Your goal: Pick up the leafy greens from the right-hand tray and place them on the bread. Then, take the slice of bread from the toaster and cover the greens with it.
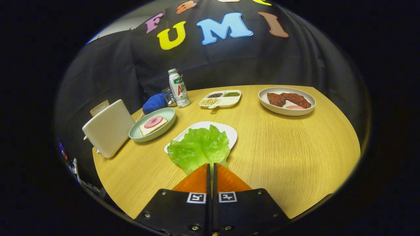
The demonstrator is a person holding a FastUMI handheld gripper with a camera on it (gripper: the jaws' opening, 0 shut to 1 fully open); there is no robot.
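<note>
Gripper point(211, 165) nearly closed on near edge of lettuce point(198, 147); thin pinch, could slip free on lifting toward bread point(153, 125).

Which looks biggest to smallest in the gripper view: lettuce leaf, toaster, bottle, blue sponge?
1. Lettuce leaf, though it lies nearest, at the closed fingers.
2. Toaster, close behind.
3. Bottle and blue sponge look alike; both sit far back, so unranked.
</note>
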